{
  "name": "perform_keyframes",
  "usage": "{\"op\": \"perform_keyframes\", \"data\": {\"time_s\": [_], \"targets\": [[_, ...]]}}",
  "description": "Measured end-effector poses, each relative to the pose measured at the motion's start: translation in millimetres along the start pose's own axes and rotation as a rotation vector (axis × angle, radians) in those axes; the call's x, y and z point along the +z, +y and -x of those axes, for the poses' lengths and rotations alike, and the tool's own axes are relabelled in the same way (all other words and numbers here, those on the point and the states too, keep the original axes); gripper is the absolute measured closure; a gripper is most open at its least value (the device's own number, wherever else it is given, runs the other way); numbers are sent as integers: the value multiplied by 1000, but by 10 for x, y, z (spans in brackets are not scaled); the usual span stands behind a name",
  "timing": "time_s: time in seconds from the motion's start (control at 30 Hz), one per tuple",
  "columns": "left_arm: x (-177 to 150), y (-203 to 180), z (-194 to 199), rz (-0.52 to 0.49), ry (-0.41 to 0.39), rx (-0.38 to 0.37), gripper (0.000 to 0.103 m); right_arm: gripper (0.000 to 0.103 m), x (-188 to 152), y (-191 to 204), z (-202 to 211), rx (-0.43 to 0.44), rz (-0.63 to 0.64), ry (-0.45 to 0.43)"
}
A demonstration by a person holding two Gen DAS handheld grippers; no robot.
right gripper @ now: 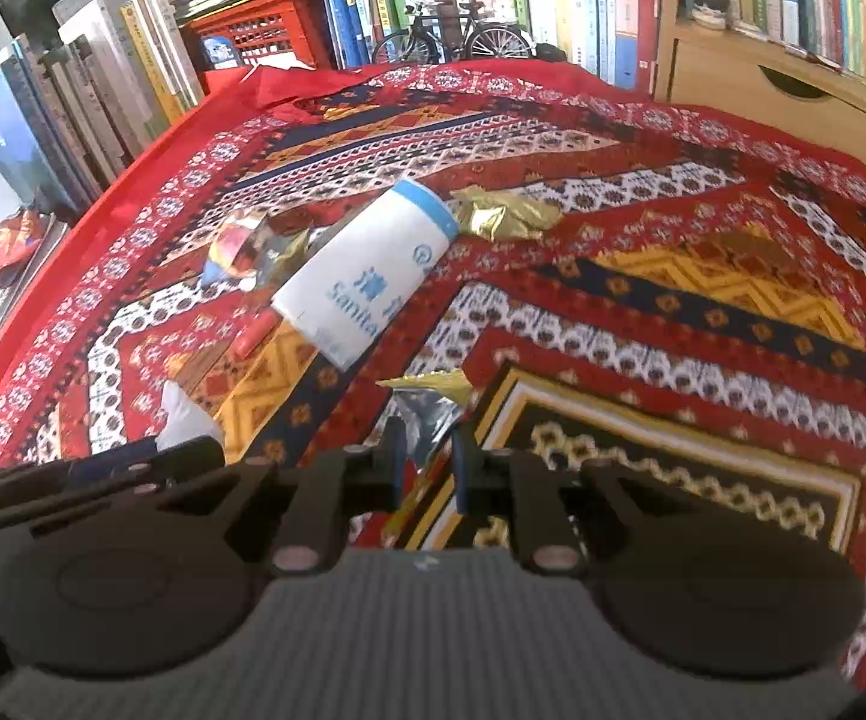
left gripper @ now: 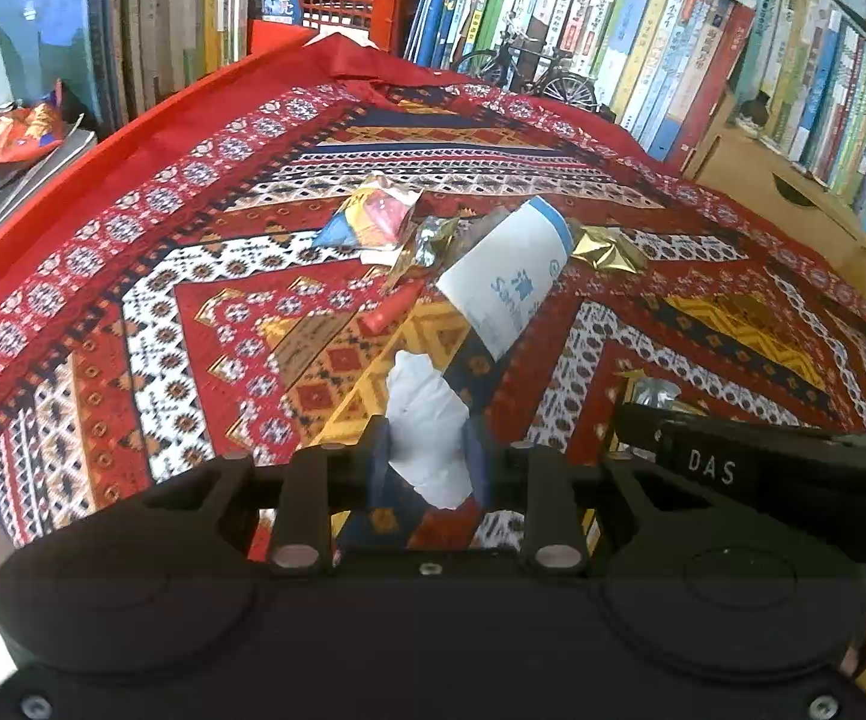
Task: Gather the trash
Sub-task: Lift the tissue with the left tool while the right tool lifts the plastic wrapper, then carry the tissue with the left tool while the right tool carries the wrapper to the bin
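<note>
Left tool clamps crumpled tissue, right tool foil wrapper — white tube (lying flat) points diagonally away.

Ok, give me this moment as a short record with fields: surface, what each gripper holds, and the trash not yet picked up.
surface: patterned red cloth
left gripper: shut on crumpled white paper
right gripper: shut on silver and gold foil wrapper
trash on cloth: white and blue tube, gold foil, colourful wrapper, small red piece
off the cloth: red wrapper on books
</note>
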State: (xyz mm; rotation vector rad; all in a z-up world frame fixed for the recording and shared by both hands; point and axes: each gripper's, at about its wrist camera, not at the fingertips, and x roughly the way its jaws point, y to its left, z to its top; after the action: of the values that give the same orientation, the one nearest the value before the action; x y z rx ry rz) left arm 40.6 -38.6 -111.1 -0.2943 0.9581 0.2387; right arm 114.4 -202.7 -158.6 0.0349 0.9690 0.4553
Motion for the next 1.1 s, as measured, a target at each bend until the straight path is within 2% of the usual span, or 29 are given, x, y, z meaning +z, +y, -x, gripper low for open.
{"op": "perform_keyframes", "data": {"time_s": [0.53,1.1], "targets": [[-664,424,700,3,-9,7,77,84,-788,408,564,-3,36,-2],[-1410,832,1225,-19,13,11,77,84,-1665,760,989,4,50,21]]}}
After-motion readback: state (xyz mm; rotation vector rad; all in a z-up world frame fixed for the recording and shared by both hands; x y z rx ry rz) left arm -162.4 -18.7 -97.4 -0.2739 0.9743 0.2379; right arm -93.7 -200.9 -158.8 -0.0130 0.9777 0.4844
